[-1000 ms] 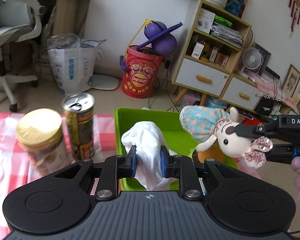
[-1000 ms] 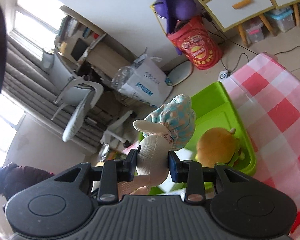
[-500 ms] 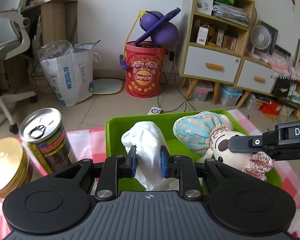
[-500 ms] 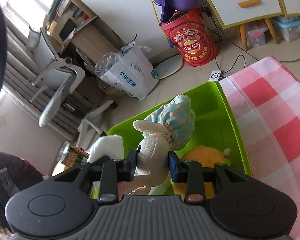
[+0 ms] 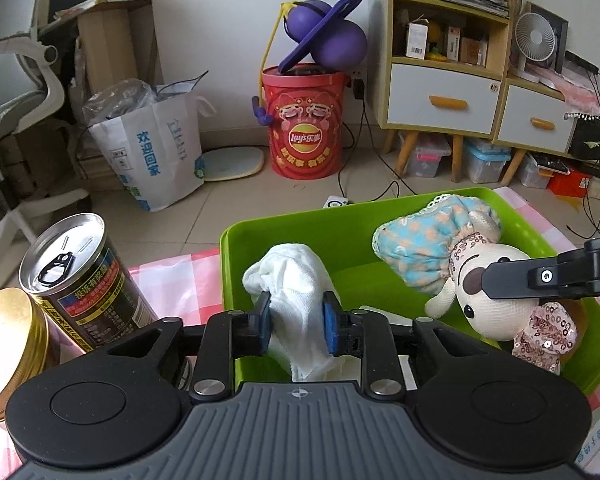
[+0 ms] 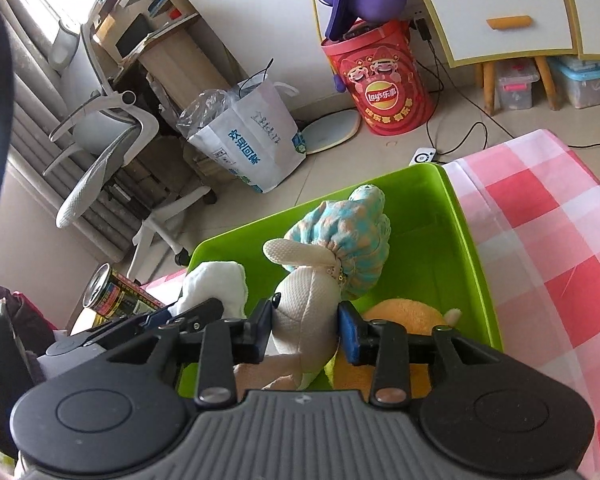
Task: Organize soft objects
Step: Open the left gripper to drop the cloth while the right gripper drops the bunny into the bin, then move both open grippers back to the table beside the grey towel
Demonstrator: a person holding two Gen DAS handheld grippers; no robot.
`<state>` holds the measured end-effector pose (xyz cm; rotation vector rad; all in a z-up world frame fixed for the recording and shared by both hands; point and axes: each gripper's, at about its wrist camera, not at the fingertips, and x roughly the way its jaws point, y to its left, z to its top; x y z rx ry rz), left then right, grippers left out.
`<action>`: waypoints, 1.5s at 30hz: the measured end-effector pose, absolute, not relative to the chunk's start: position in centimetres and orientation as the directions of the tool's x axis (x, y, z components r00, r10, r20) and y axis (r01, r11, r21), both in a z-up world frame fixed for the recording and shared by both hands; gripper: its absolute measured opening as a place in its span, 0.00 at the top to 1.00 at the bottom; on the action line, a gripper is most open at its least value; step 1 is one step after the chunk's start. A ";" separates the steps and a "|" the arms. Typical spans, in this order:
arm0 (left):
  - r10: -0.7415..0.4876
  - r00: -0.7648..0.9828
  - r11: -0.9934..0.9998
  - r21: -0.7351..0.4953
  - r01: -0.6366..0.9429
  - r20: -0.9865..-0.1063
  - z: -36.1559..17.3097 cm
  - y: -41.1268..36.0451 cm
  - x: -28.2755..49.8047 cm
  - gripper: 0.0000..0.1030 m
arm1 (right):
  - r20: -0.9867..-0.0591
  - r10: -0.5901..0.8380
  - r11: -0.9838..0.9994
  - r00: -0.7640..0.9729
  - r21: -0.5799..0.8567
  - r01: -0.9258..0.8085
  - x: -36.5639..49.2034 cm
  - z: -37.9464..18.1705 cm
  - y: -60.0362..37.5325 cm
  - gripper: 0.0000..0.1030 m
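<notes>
Far left on the checked cloth (image 5: 168, 280): gold lid (image 5: 8, 344), then can (image 5: 80, 276). Left gripper (image 5: 296, 322) clamped on white cloth (image 5: 296, 280) above the green bin (image 5: 236, 264). Right gripper (image 6: 306, 334) clenched on plush doll (image 6: 308, 308), over the bin beside an orange plush (image 6: 400, 312).

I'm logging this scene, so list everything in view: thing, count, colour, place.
white cloth: 1, white, over the bin, clamped
plush mouse: 1, cream with blue bonnet, over the bin, clamped
orange plush: 1, orange, inside the bin
green bin: 1, green, on the checked cloth
checked cloth: 1, pink and white, under the bin
can: 1, dark with silver top, left of the bin
gold-lidded jar: 1, gold, beside the can
left hand-held gripper: 1, black, shut on the white cloth
right hand-held gripper: 1, black, shut on the plush mouse
</notes>
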<state>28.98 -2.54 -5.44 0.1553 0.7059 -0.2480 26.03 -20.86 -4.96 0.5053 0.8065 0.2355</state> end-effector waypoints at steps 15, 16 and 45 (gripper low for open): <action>-0.188 0.754 0.964 0.030 0.266 -0.630 -2.6 -1.2 26.0 0.38 | -0.617 0.356 0.863 0.702 0.506 0.007 23.4 -1.7 -21.8 0.62; -0.191 0.754 0.964 0.026 0.265 -0.629 -2.3 -1.0 25.5 0.36 | -0.615 0.352 0.863 0.705 0.505 0.010 23.0 -1.4 -22.0 0.62; -0.190 0.669 0.977 -0.072 0.199 -0.718 -1.1 5.0 8.8 0.05 | -0.634 0.308 0.914 0.709 0.404 -0.036 7.6 1.6 -17.8 0.34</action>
